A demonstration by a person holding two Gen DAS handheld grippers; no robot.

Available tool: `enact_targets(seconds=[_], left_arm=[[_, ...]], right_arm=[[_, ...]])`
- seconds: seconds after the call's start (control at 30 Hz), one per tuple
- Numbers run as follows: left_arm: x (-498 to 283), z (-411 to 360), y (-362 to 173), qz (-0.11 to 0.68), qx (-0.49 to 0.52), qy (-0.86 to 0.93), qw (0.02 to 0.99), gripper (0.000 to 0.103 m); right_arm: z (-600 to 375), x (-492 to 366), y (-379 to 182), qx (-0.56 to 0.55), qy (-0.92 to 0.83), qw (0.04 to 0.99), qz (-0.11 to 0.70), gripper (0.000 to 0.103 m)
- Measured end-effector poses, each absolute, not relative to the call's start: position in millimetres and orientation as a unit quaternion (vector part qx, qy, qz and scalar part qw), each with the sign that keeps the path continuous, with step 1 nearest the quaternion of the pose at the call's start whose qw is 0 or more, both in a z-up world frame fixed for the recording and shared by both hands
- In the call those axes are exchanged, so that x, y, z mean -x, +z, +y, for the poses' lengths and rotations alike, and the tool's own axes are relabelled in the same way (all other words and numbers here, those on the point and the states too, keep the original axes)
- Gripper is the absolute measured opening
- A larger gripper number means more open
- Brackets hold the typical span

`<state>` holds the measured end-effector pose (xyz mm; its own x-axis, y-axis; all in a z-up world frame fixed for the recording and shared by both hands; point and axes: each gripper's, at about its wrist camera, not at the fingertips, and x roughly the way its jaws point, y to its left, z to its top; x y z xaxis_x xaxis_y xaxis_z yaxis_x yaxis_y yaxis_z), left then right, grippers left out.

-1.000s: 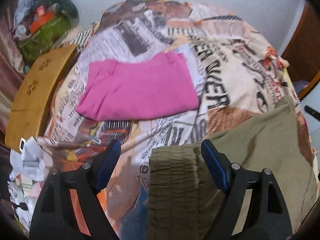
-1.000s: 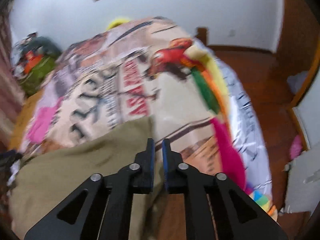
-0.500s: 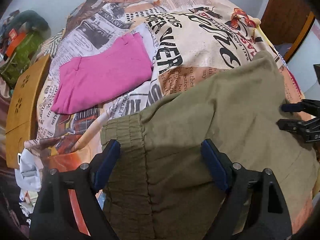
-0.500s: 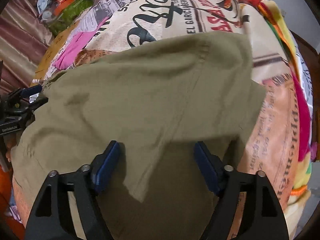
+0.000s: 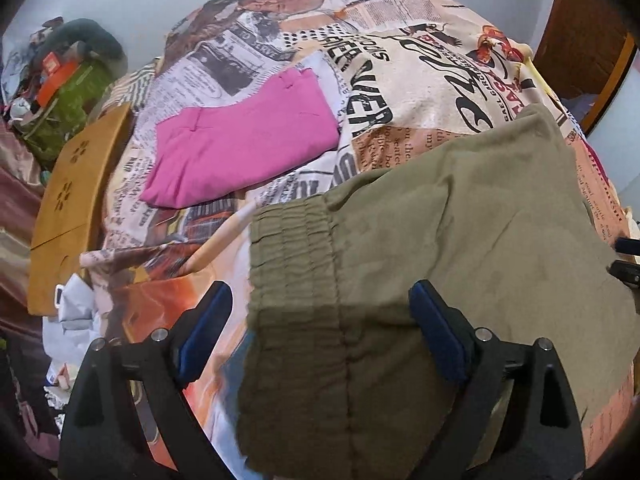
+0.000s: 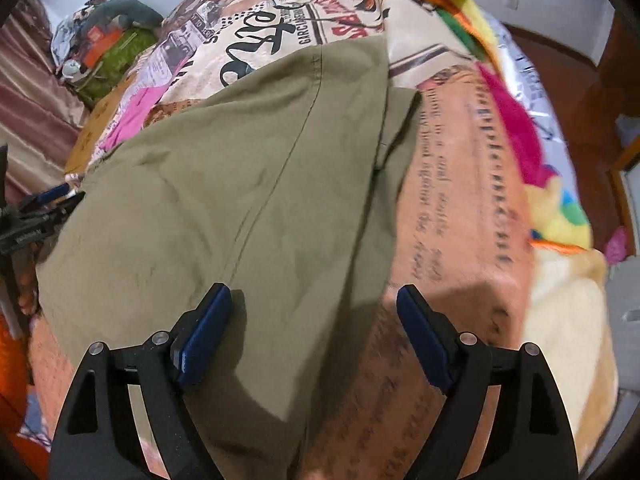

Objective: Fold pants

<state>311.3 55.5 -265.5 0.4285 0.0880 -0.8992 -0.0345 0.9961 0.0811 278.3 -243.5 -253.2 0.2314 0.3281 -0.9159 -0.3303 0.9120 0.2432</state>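
Observation:
Olive green pants (image 5: 460,240) lie spread on the newspaper-print bedspread (image 5: 420,80), the elastic waistband (image 5: 292,236) at their left end. My left gripper (image 5: 320,300) points down over the waistband. Its jaws are opening, and the cloth lies below and between the blue pads without being pinched. In the right wrist view the pants (image 6: 240,168) run from upper right to lower left. My right gripper (image 6: 314,296) hovers over their right edge, jaws opening, with the cloth under them and nothing clamped. The left gripper (image 6: 40,212) shows at the far left of that view.
A folded pink garment (image 5: 244,148) lies on the bed beyond the waistband. A wooden board (image 5: 68,208) and a pile of bags (image 5: 68,92) stand at the left. A colourful blanket (image 6: 516,128) hangs over the bed's right side above the wooden floor (image 6: 580,92).
The right gripper went from shut to wide open and swung down over the pants. The left view shifted right over the waistband, then slightly back left.

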Motion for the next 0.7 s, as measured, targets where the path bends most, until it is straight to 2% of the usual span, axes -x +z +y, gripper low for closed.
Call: enact_targets(seconds=[0.1, 0.43, 0.7], left_arm=[[-301, 58, -259, 0.531, -0.026, 0.044, 0.846, 0.096], [-267, 70, -229, 0.511, -0.004, 0.059, 0.858, 0.096], [-239, 85, -198, 0.485, 0.063, 0.046, 0.871, 0.098]], right_arm=[[-241, -267, -241, 0.007, 0.198, 0.800, 0.567, 0.082], [-221, -235, -183, 0.022, 0.214, 0.844, 0.491, 0.082], [-185, -215, -152, 0.018, 0.251, 0.866, 0.431, 0.083]])
